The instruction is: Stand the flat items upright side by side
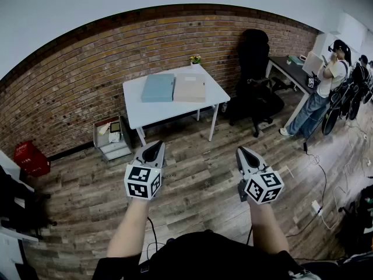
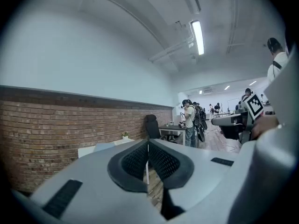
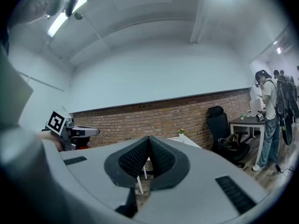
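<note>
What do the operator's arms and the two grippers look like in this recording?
The left gripper and right gripper match: pale grey wedge-shaped bodies tapering to a point, with black ribbed pads on the inner faces. Each carries a white cube with black square markers at its rear. The forearms have no sleeves, and the person wears a black top.

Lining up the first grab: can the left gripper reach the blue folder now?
Probably not yet: the left gripper, shut, hangs over floor short of the white table where the blue folder lies flat. Nothing blocks the approach.
</note>
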`<state>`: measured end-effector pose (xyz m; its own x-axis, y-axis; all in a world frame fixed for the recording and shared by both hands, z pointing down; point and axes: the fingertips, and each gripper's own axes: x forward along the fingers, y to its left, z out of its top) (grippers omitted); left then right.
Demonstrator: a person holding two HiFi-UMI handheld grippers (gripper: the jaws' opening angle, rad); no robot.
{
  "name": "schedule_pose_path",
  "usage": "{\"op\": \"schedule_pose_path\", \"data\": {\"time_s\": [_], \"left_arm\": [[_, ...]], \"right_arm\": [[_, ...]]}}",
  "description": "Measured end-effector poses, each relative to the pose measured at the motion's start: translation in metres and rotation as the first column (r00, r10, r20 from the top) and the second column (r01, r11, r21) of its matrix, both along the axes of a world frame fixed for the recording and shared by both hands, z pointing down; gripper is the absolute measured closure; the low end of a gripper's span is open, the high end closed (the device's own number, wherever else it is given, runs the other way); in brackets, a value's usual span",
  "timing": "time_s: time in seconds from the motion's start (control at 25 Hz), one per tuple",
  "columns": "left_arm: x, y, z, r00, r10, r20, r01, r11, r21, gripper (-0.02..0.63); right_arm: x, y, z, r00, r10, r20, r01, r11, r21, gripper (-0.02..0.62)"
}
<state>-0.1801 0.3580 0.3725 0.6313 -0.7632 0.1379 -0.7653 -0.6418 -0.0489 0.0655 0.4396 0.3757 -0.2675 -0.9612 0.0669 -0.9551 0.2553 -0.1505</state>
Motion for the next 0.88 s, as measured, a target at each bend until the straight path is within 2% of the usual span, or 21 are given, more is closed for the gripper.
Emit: {"op": "schedule_pose_path", "data": {"time_s": [0.52, 0.76, 0.88], "left_arm": [[0.0018, 0.0032, 0.0074, 1.0, -0.003, 0.004, 0.003, 1.0, -0.02, 0.586], [0.0029, 0.0034, 0.0057, 1.0, 0.006, -0.016, -0.006, 1.0, -0.022, 0.584], [0.0047, 0.0043, 0.0034, 1.0, 0.013, -0.015, -0.014, 1.0, -0.018, 0.56]], "right_arm": [[0.0027, 0.0013, 0.0037, 1.0, -0.01, 0.011, 0.01, 1.0, -0.002, 0.581], [-0.0004, 0.0008, -0.0009, 1.0, -0.015, -0.008, 0.016, 1.0, 0.009, 0.58], [-0.0008, 0.0005, -0.0026, 1.0, -0.019, -0.001, 0.019, 1.0, 0.009, 0.571]]}}
